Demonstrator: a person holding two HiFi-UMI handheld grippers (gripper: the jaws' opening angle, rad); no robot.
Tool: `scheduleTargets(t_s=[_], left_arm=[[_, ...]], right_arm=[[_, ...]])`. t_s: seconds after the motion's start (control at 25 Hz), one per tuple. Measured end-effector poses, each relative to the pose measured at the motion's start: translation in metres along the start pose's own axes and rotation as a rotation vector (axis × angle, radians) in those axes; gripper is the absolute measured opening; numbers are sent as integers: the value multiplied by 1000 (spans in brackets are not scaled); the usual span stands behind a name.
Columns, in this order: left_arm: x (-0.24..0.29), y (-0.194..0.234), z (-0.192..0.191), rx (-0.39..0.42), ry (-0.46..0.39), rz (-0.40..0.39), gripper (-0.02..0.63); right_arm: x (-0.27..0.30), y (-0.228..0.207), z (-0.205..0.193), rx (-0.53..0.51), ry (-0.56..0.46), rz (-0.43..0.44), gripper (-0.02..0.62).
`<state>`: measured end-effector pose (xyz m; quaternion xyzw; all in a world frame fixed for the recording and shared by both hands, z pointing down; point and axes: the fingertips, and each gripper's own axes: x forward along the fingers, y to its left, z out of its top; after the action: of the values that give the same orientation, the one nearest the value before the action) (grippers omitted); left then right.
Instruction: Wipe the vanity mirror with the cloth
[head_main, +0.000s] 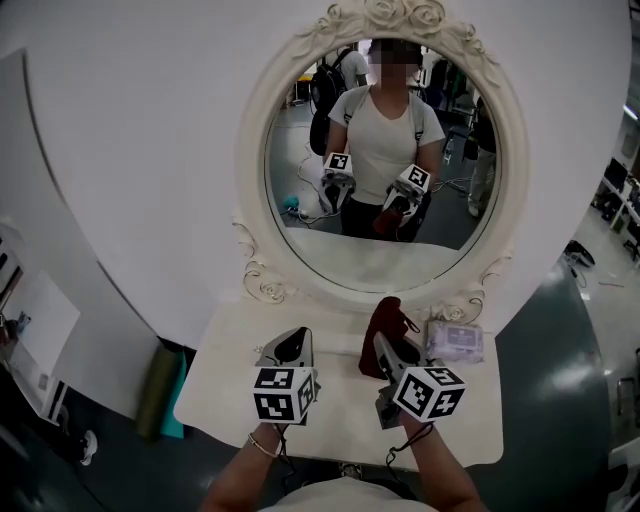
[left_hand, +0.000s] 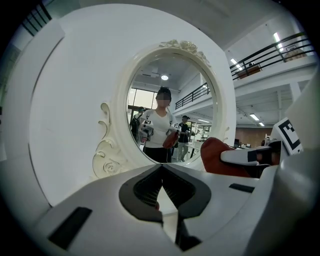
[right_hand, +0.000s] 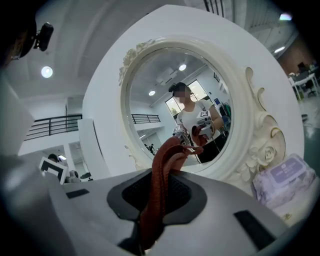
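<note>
Surface (head_main: 228, 372): white top, rounded corners, set against a white curved panel.

Directly on it:
- vanity mirror (head_main: 385, 170), round glass in an ornate white frame, upright at the back edge, scrolled foot resting on the surface
- pack of wipes (head_main: 455, 341), pale lilac, lying flat at the back right, just beside the right foot of the frame

Dark red cloth (head_main: 384, 318) is clamped in the right gripper (head_main: 392, 352) over the middle; can't tell if its lower end touches the surface.

Floor (head_main: 560, 400): dark grey-green. An olive roll (head_main: 157, 388) stands on it at the left edge of the surface.
</note>
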<state>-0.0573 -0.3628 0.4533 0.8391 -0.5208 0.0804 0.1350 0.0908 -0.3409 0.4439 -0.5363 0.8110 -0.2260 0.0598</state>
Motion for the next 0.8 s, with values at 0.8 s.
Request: scheduleTargets(t_s=[0.8], left_arm=[[17,42,270,247,-235,74,11]], right_arm=[[82,119,250,-889,-53,96,63]])
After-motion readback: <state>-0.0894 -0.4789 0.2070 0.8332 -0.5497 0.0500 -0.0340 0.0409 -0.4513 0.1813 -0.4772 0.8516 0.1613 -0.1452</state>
